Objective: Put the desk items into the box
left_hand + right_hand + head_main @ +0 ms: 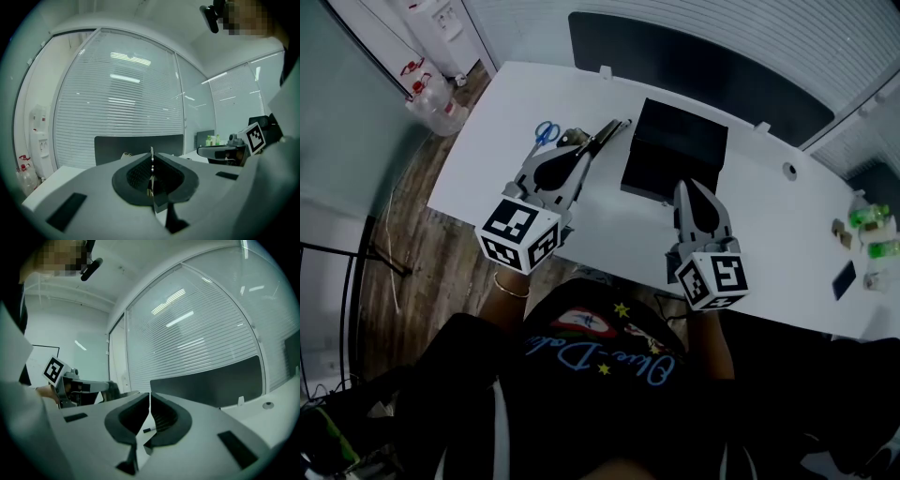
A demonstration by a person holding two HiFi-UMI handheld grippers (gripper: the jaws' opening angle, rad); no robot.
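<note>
The box (680, 127) is black and sits open near the middle of the white worktop (750, 220). Nothing shows inside it from the head view.

The right gripper (686, 192) hangs at the box's near edge and points into it. In the right gripper view its fingers (140, 411) meet at the tips with nothing held between them.

The left gripper (579, 155) is just to the left of the box, over the worktop. In the left gripper view its fingers (136, 176) are pressed almost together on a thin metal piece (151, 161). The piece stands upright in the seam between them and is too slim to name.

A dark pen (612, 129) reaches from the left gripper's tips toward the box's left side. I cannot tell whether it is that same piece.

Blue scissors (546, 131) lie further left of the box, beyond the left gripper.

Well to the right of the box, near the worktop's end, stand green bottles (872, 217) and a dark flat slab (844, 279).

Behind the box a dark panel (694, 66) runs along the worktop's far edge.
</note>
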